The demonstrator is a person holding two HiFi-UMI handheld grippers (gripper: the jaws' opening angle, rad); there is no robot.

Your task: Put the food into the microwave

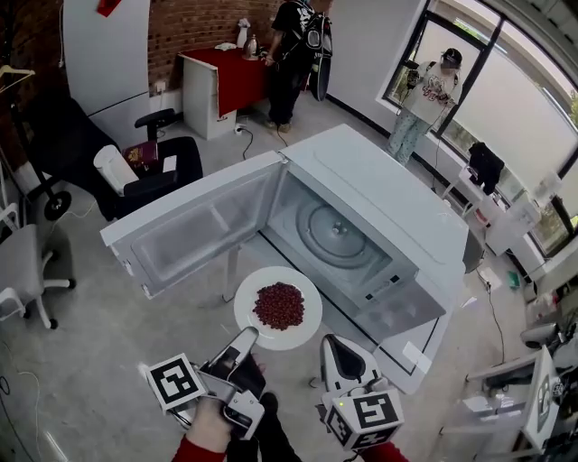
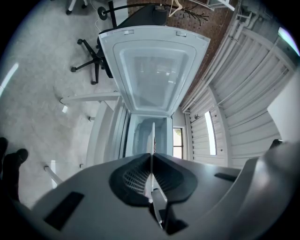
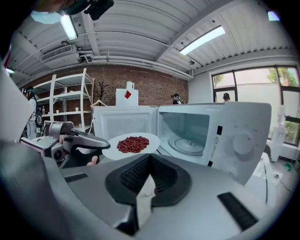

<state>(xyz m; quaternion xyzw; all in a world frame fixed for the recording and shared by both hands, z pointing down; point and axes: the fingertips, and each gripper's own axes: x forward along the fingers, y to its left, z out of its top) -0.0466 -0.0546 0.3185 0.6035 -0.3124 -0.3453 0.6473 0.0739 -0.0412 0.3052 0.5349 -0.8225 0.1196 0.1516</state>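
Jaws of the left gripper (image 1: 248, 336) are pressed together on the near rim of a white plate (image 1: 302, 316), pinching it; in the left gripper view the plate shows edge-on as a thin line between them. The plate is held level and carries a heap of red beans (image 1: 279, 305) at its middle. It hangs just outside the microwave (image 1: 397, 226), in front of the open cavity and not yet inside. The microwave's door (image 1: 203, 230) is swung wide to the left, and the glass turntable (image 1: 332, 232) lies bare in the cavity. To the right, the right gripper (image 1: 332, 341) sits near the plate without touching it, its jaws closed together with nothing between them. Below is a grey concrete floor (image 1: 90, 361). A black armchair (image 1: 153, 171) stands behind the door at the left, near a brick wall (image 1: 194, 27). Farther back, one person (image 1: 293, 54) stands at a red table (image 1: 237, 77), and another person (image 1: 424, 95) stands by the windows at the right.
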